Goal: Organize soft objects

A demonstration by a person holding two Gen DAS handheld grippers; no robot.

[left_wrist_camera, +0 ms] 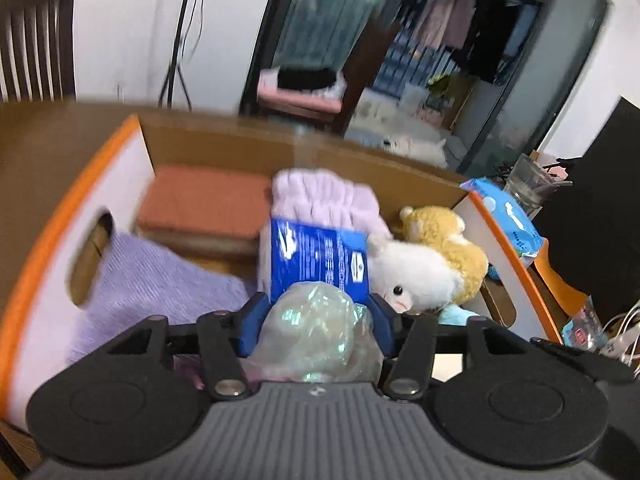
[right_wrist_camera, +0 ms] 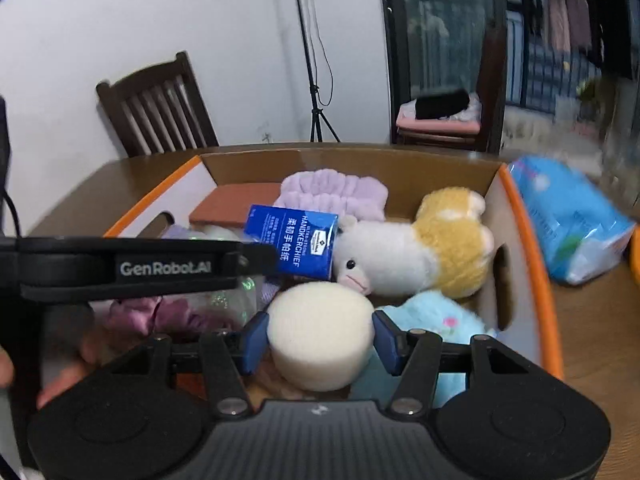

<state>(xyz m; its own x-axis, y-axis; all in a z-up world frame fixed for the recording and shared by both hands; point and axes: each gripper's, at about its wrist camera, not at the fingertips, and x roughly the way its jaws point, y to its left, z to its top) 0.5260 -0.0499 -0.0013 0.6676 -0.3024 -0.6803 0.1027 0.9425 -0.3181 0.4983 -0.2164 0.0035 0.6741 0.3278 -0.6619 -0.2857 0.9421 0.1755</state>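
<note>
A cardboard box (right_wrist_camera: 520, 216) with orange edges holds a white and yellow plush alpaca (right_wrist_camera: 420, 248), a blue handkerchief pack (right_wrist_camera: 296, 240), a lilac fluffy headband (right_wrist_camera: 336, 192), a brick-red pad (left_wrist_camera: 204, 204), a purple knit cloth (left_wrist_camera: 160, 280) and a light blue fluffy piece (right_wrist_camera: 440, 316). My right gripper (right_wrist_camera: 320, 336) is shut on a round cream sponge (right_wrist_camera: 320, 320) above the box's near side. My left gripper (left_wrist_camera: 318, 320) hangs over the box with a crumpled clear plastic bag (left_wrist_camera: 312, 332) lying loosely between its blue fingers.
A blue pack of wipes (right_wrist_camera: 568, 220) lies on the wooden table (right_wrist_camera: 592, 320) right of the box, with a glass (left_wrist_camera: 532, 184) behind it. A dark wooden chair (right_wrist_camera: 156, 108) and a tripod (right_wrist_camera: 316, 112) stand beyond the table. A hand (right_wrist_camera: 60, 380) holds the left gripper.
</note>
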